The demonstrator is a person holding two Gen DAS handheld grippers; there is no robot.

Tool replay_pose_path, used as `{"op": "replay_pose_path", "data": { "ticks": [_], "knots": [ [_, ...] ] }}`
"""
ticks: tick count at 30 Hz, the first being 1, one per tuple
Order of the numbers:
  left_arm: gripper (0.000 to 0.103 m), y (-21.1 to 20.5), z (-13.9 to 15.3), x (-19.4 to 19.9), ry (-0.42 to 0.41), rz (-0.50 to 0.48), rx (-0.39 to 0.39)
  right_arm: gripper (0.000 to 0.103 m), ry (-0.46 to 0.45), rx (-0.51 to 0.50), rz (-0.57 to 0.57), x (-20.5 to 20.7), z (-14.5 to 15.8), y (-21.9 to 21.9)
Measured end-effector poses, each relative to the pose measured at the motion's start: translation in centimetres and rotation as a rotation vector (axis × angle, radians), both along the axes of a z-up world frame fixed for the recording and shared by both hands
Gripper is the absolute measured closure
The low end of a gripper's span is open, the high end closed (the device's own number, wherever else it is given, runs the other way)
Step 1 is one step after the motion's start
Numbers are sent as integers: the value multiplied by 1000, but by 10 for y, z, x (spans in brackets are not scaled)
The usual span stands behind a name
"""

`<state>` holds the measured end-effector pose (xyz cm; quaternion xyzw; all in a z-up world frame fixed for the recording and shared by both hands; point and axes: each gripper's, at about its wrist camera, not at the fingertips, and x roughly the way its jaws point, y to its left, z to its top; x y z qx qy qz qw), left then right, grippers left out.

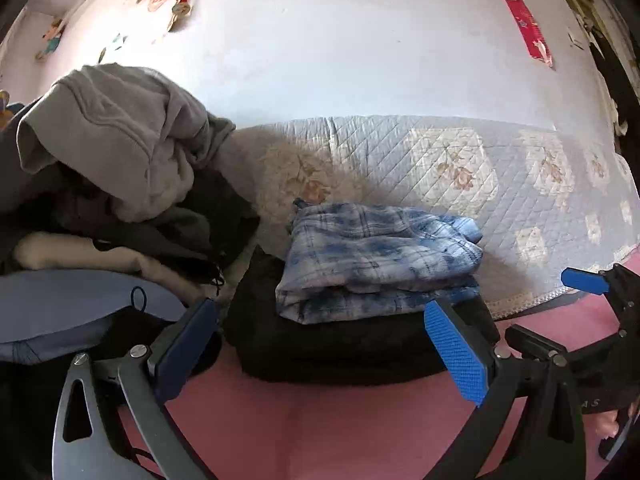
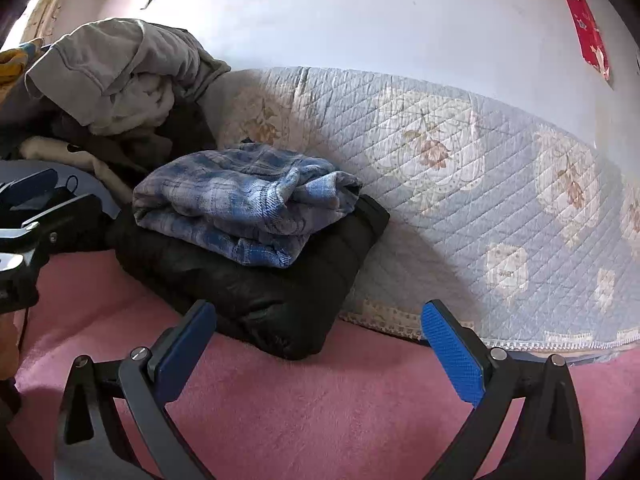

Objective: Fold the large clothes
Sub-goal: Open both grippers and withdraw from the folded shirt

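Both the left gripper [image 1: 320,344] and right gripper [image 2: 318,344] gape wide and empty over the pink blanket [image 2: 320,400], the floppy grey hoodie [image 1: 120,132] heaped left, probably best pinched at its hem.

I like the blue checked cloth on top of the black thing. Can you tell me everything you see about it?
The blue plaid garment is soft, woven-looking cloth in blue and white checks, faded in patches. It is folded into a thick, slightly rumpled bundle with layered edges showing at the front. It lies flat on top of a folded black padded jacket, which rests on the pink blanket. Behind it is a quilted flowered cover. Neither gripper touches it.
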<state>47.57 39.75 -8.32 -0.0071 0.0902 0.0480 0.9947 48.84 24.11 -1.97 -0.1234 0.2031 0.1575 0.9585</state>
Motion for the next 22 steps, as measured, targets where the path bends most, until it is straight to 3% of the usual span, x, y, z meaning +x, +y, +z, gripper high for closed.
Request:
{"op": "replay_pose_path", "data": {
  "ticks": [22],
  "knots": [
    [0, 1, -2, 2, 11, -13, -9, 0, 0, -16, 3, -2, 0, 2]
  ]
}}
